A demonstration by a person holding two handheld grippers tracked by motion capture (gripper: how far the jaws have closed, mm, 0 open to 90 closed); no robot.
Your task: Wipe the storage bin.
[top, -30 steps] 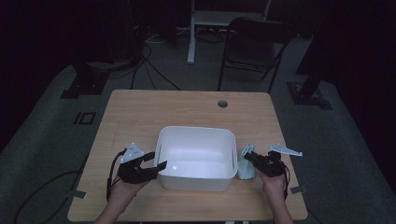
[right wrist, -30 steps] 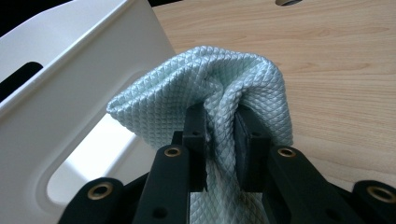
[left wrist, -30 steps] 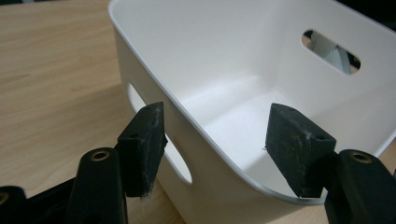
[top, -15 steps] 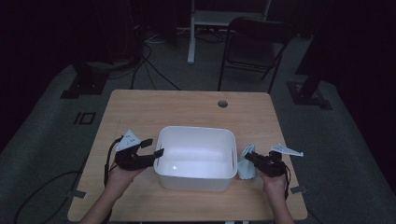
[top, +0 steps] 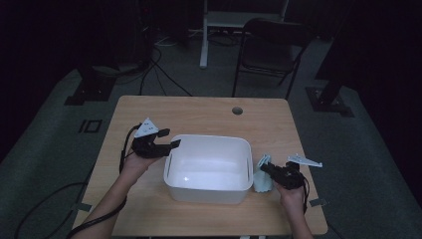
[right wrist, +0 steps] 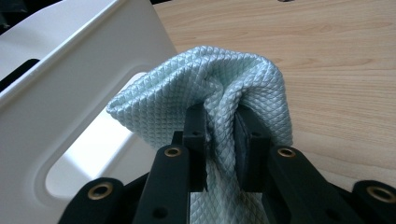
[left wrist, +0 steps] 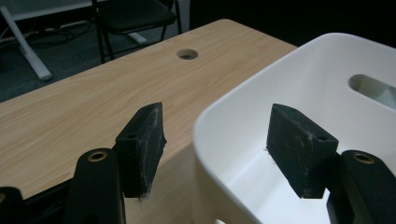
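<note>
Right gripper [right wrist: 219,135] clamped on pale blue quilted cloth [right wrist: 205,88], held just outside right wall of white tub [top: 208,169], by its handle slot; left gripper [left wrist: 219,140] jaws apart, nothing between the pads, straddling tub's left rim; tub sits mid-table [top: 199,112].

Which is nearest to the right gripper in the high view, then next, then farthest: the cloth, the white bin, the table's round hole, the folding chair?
1. cloth, in the right gripper's jaws.
2. white bin, just left.
3. round hole, near the table's far edge.
4. folding chair, beyond the table.
</note>
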